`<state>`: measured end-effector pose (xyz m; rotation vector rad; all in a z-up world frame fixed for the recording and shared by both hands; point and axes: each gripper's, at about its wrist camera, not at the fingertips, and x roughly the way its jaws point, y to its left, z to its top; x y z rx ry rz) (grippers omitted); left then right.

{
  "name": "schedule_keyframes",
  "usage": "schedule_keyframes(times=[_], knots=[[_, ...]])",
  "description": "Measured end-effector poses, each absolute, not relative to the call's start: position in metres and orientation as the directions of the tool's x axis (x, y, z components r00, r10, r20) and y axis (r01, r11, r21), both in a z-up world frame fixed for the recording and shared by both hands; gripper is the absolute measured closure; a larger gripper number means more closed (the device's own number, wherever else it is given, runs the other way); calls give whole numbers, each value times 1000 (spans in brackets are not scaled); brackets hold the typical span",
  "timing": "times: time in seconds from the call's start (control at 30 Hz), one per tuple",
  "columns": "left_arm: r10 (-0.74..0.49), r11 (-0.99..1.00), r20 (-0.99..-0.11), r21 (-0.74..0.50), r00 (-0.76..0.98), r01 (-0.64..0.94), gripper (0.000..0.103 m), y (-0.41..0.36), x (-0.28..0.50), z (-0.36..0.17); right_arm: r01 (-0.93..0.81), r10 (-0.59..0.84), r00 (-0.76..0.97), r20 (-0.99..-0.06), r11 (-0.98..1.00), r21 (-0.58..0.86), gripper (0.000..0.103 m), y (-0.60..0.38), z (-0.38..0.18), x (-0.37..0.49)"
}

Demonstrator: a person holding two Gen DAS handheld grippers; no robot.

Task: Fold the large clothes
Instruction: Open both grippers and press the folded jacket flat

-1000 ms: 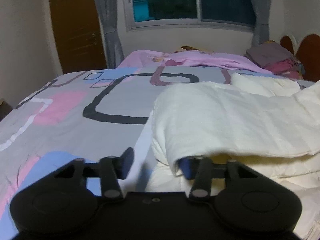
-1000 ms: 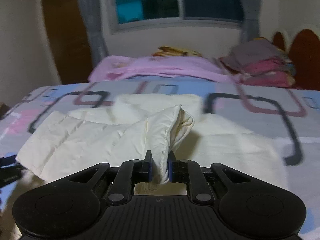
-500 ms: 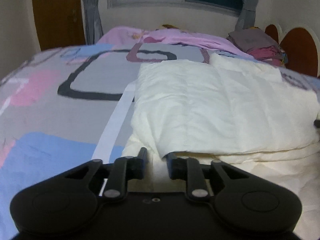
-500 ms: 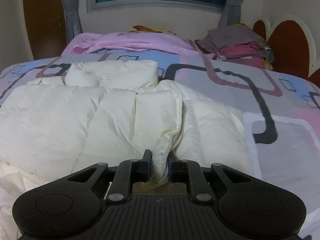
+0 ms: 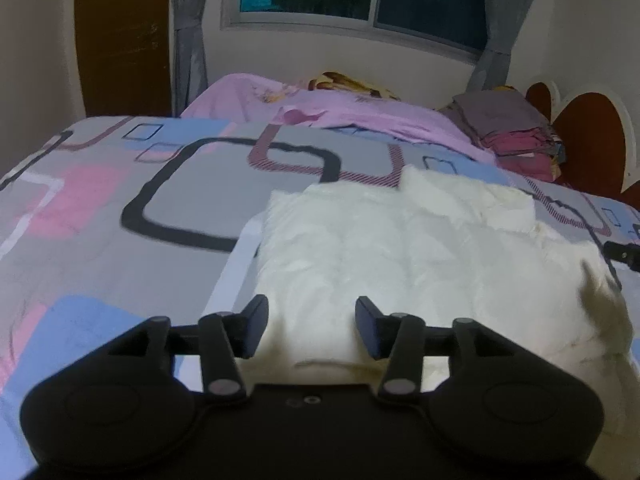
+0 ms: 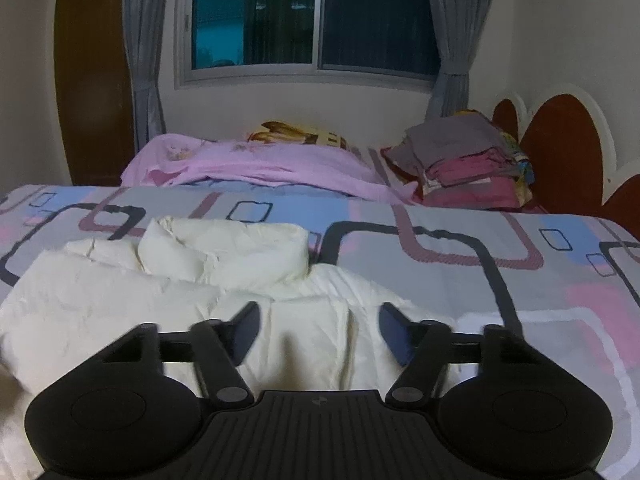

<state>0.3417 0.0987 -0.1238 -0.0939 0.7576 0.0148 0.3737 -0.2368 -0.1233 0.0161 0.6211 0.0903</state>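
A cream padded garment [image 5: 420,264] lies folded over on the patterned bed, its near edge under both grippers. My left gripper [image 5: 310,326] is open and empty just above the garment's near left edge. In the right wrist view the same garment [image 6: 180,312] spreads to the left, with a bunched roll [image 6: 228,252] at its far end. My right gripper [image 6: 318,330] is open and empty over the garment's near right part. The tip of the right gripper shows at the right edge of the left wrist view [image 5: 624,254].
The bed sheet [image 5: 120,208] has grey, pink and blue squares. A pink blanket [image 6: 260,164] lies across the far side. A stack of folded clothes [image 6: 468,164] sits by the brown headboard [image 6: 560,148]. A window and curtains are behind.
Both grippers have opened and let go of the garment, which now lies flat with its fold laid down. Both have pulled back and up a little.
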Motion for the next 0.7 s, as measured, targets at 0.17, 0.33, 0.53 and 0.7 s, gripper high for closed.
schedule_keyframes(times=[0.17,0.33,0.53,0.7], knots=[[-25,998,-677,-60,736,-22,55,83,362,-123,-101,106,802,-588,994,41,48,-223,-128,387],[-32,999,-680,-41,732,5,53,69,391,-132,-100,111,795,-597,994,52,48,-217,-137,406],[-6,1000,-700,-13,714,-4,53,62,427,-158,-58,59,776,-628,998,23,48,-223,-161,424],[3,999,-741,-32,672,-40,51,75,444,-192,-28,38,736,-676,999,26,47,-234,-194,431]])
